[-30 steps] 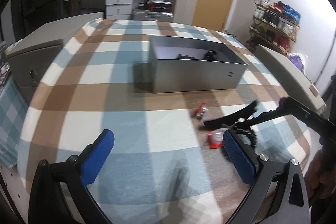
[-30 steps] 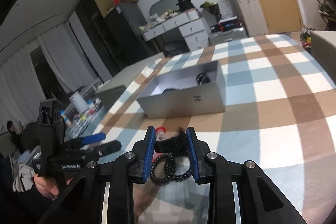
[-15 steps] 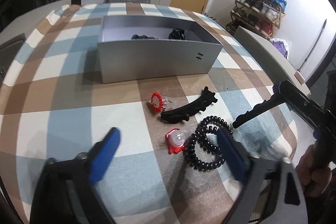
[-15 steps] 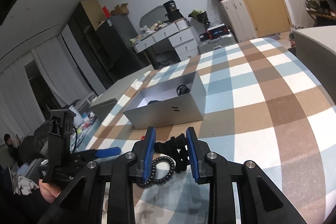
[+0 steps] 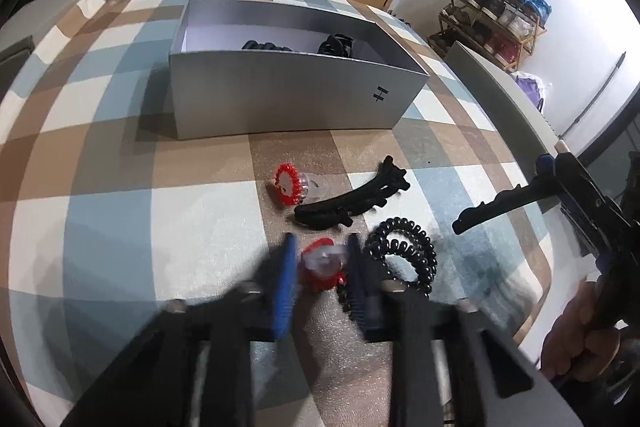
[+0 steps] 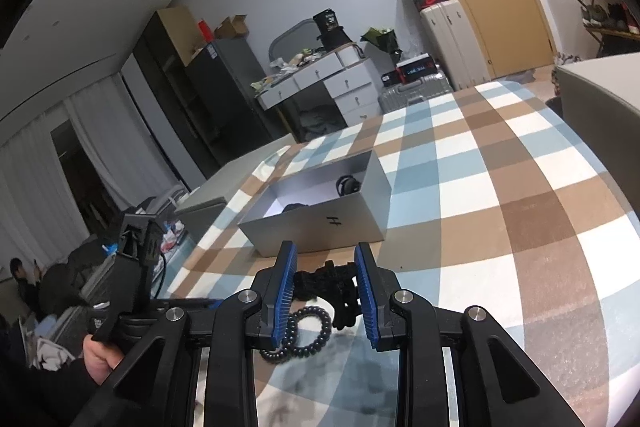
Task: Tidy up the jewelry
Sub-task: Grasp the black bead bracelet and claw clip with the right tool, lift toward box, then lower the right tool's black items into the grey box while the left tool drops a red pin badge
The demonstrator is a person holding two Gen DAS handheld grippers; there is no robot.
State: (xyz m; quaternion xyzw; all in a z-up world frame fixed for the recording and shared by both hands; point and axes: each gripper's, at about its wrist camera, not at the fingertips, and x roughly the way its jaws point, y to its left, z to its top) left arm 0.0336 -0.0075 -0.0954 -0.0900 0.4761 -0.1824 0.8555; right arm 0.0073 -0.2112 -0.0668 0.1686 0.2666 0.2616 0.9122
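My left gripper (image 5: 320, 275) has its blurred blue pads closed around a red and clear hair piece (image 5: 322, 265) on the checked tablecloth. A second red piece (image 5: 290, 184), a black hair clip (image 5: 352, 203) and a black spiral hair tie (image 5: 404, 255) lie beside it. The grey open box (image 5: 288, 99) behind holds dark items. My right gripper (image 6: 325, 291) hovers with its pads apart on either side of the black clip (image 6: 328, 277), above the spiral tie (image 6: 308, 331); it also shows at the right of the left wrist view (image 5: 500, 203).
The box (image 6: 320, 223) stands mid-table on the checked cloth (image 6: 500, 227). Grey cushioned seats flank the table. Drawers, suitcases and a shoe rack (image 5: 500, 11) stand beyond it. The hand holding my left gripper shows at lower left in the right wrist view (image 6: 100, 351).
My left gripper moved forward and down and closed its wide-open pads around the red piece. My right gripper pulled back and up from the black clip and spiral tie.
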